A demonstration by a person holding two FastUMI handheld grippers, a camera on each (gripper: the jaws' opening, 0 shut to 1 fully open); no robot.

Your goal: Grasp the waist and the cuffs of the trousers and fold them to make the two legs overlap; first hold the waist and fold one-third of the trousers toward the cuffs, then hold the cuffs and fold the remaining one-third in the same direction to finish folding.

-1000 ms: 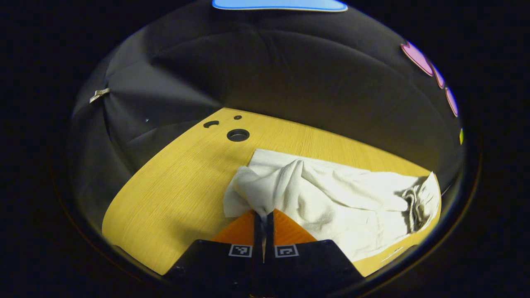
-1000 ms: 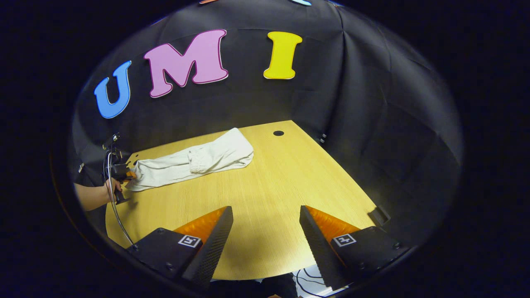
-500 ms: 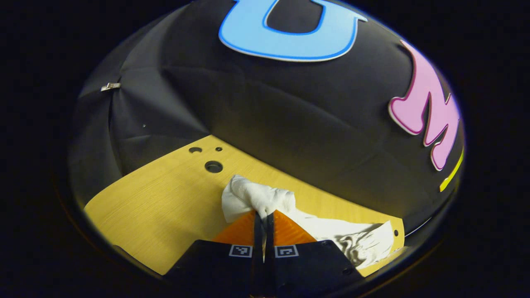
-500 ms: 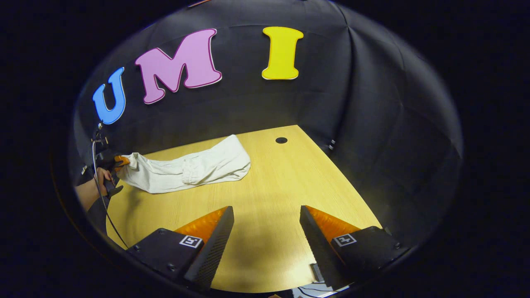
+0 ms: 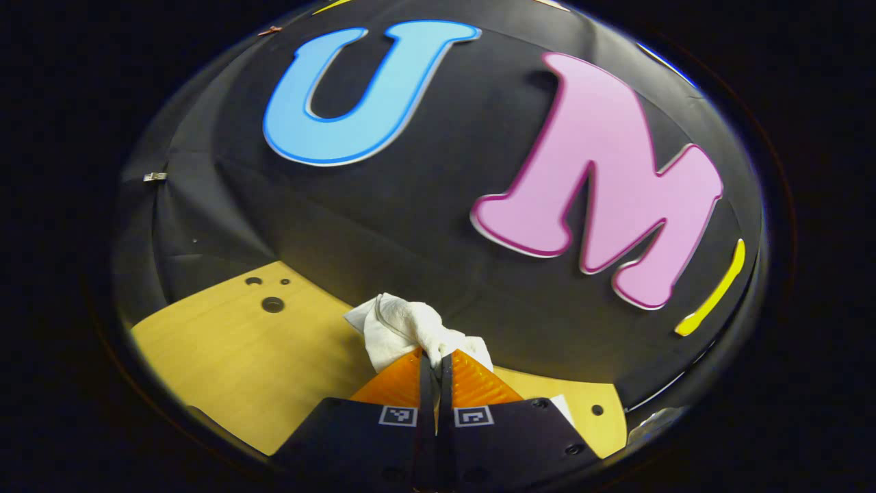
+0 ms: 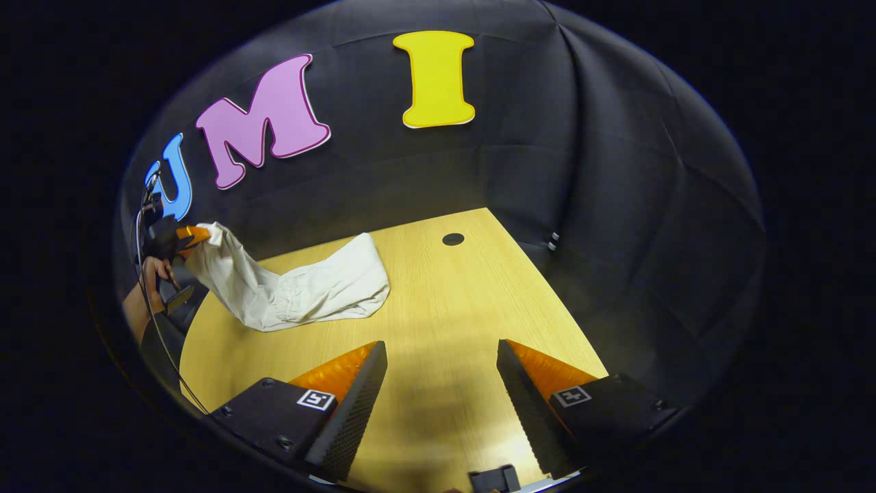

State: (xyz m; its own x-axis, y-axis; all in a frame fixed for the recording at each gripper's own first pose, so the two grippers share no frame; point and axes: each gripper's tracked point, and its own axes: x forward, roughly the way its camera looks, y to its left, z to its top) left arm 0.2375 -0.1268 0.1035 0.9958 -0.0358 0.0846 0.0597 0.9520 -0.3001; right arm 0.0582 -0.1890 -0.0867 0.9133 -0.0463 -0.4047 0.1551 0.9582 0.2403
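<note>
wooden table (image 6: 438,301), white trousers (image 6: 294,291) draped from pinching left tool (image 5: 436,363); right tool (image 6: 441,383) spread

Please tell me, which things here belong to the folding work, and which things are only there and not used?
For the job:
- trousers, one end lifted
- left gripper, shut on the trousers
- right gripper, open over the table

Not used:
- cable hole in the table
- holes at the table's other end
</note>
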